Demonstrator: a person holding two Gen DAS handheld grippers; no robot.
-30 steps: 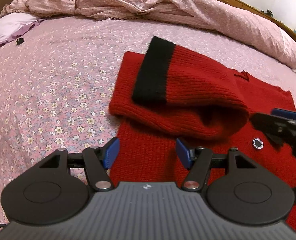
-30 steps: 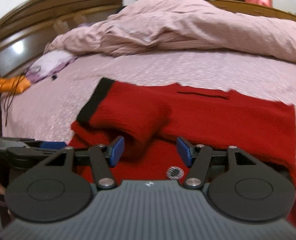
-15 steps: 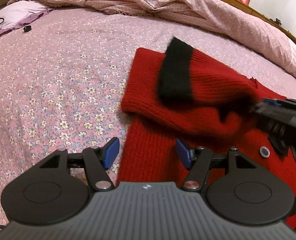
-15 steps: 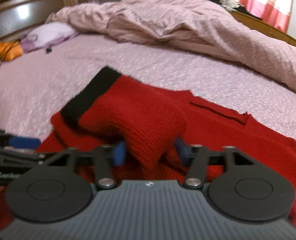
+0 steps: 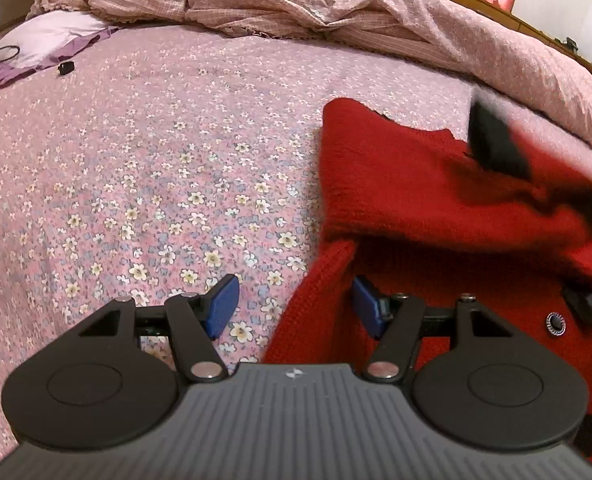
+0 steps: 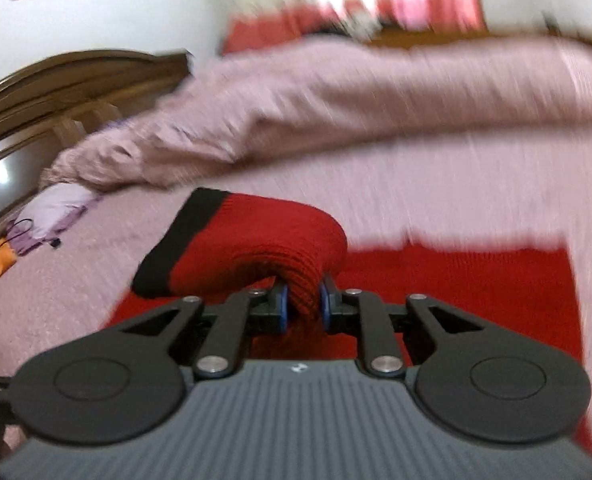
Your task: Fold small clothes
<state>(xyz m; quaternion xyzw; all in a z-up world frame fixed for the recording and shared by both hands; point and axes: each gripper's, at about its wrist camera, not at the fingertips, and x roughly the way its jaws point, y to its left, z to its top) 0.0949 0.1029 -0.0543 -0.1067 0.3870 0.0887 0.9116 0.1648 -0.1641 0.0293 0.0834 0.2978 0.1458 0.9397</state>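
1. The flowered bedspread (image 5: 144,168) fills my view.
2. On it lies the red sweater (image 5: 408,184), at my right.
3. My right gripper (image 6: 301,304) pinches its black-cuffed sleeve (image 6: 256,248) — lifted.
4. My left gripper (image 5: 292,308) gapes — the sweater's edge between its pads, unpinched.

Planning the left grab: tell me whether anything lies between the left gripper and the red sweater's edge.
Nothing visible does. The left gripper is open, and the red sweater edge already lies between its fingers on the floral bedspread.

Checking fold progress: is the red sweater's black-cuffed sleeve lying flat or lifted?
Lifted. The right tongs pinch the sleeve, bunched above the sweater body.
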